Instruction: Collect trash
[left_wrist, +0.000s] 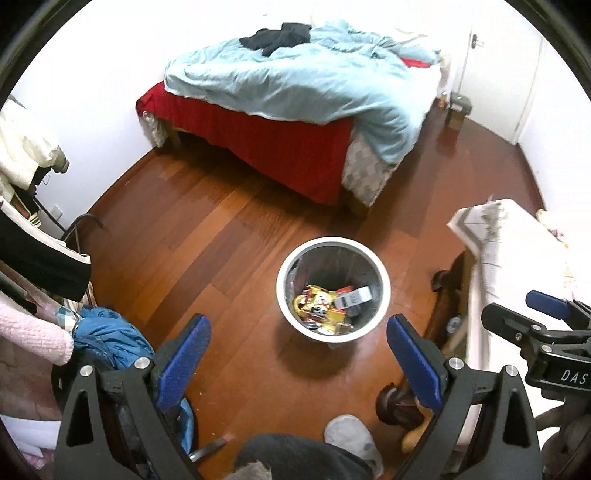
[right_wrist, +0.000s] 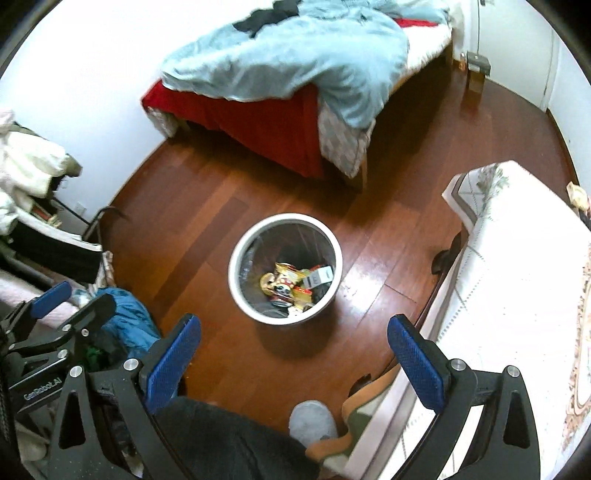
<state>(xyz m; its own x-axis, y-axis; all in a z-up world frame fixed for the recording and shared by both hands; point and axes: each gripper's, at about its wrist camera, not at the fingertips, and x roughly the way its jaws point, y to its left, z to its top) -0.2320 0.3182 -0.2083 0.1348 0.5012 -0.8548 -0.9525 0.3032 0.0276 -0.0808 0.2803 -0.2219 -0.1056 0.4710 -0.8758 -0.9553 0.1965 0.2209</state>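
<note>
A round white trash bin (left_wrist: 291, 269) stands on the wooden floor, lined with a dark bag and holding colourful wrappers (left_wrist: 323, 306) and a grey box. It also shows in the right wrist view (right_wrist: 240, 254). My left gripper (left_wrist: 297, 328) is open and empty, high above the floor just short of the bin. My right gripper (right_wrist: 293, 328) is open and empty, above the floor near the bin. Each gripper shows at the edge of the other's view.
A bed (left_wrist: 288, 92) with a blue duvet and red sheet stands at the back. A table with a white cloth (right_wrist: 509, 258) is on the right. Clothes pile (left_wrist: 107, 336) on the left. A grey slipper (left_wrist: 351, 439) is below.
</note>
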